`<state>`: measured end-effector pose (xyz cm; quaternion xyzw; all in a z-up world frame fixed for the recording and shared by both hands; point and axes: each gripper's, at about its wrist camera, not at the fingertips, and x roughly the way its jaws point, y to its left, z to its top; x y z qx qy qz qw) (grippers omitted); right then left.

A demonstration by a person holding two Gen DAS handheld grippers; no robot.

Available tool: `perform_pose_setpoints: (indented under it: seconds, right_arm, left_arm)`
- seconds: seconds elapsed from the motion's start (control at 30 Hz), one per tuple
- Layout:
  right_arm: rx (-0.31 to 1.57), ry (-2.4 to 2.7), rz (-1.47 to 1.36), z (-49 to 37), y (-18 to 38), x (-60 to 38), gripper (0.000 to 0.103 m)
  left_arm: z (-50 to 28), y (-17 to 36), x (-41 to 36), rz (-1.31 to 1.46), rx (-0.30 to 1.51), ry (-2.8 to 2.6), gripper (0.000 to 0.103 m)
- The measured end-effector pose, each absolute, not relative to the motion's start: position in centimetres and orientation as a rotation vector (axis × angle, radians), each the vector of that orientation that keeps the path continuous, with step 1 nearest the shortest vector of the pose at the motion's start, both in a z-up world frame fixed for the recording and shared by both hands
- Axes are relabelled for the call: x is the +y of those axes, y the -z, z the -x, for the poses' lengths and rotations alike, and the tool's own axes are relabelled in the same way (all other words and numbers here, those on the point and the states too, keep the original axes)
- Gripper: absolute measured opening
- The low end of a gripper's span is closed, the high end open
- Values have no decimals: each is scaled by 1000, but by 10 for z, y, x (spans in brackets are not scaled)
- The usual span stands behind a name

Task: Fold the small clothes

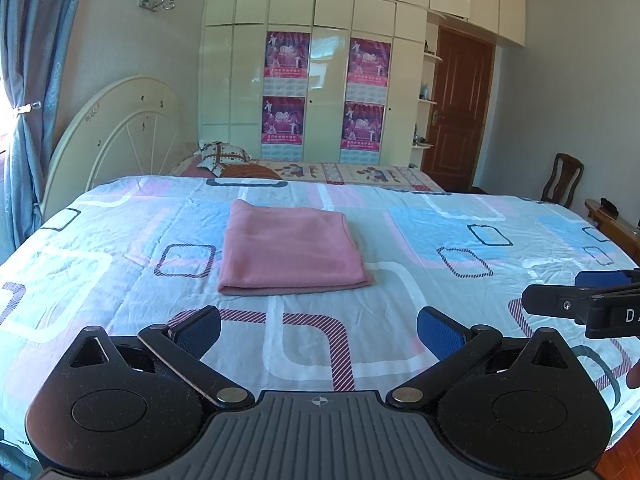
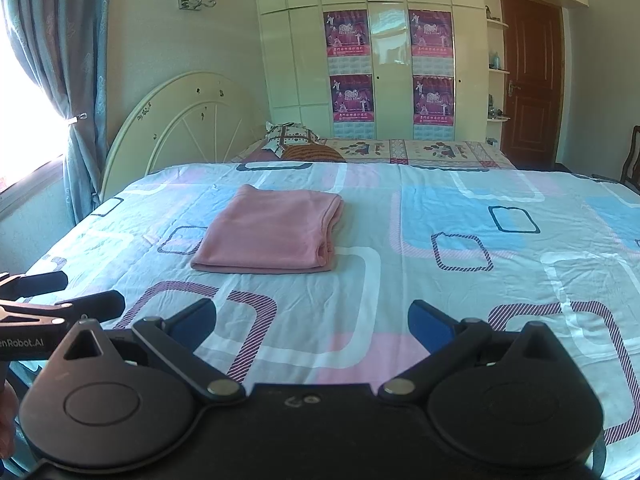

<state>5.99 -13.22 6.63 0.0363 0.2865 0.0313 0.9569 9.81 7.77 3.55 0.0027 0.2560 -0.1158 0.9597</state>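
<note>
A pink cloth (image 1: pixel 290 250) lies folded into a neat rectangle on the patterned bed sheet (image 1: pixel 400 340); it also shows in the right wrist view (image 2: pixel 272 236). My left gripper (image 1: pixel 319 332) is open and empty, held above the sheet just short of the cloth's near edge. My right gripper (image 2: pixel 312 326) is open and empty, a little to the right of and short of the cloth. Each gripper shows at the edge of the other's view: the right one (image 1: pixel 560 292) and the left one (image 2: pixel 84 292).
The bed sheet (image 2: pixel 440 280) spreads wide on all sides. A curved white headboard (image 1: pixel 116 136) stands at the back left, with a pillow and a second bed (image 1: pixel 360 172) behind. A wardrobe (image 1: pixel 320 80), a brown door (image 1: pixel 456 108) and a wooden chair (image 1: pixel 562 180) are beyond.
</note>
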Motion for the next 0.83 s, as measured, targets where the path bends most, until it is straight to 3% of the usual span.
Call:
perform_pose_setpoints:
  seconds: [0.83]
  right_arm:
    - [583,-62,-70,-60,-66,-130,102]
  left_arm:
    - [-97,-39,88,-11,482,216,103]
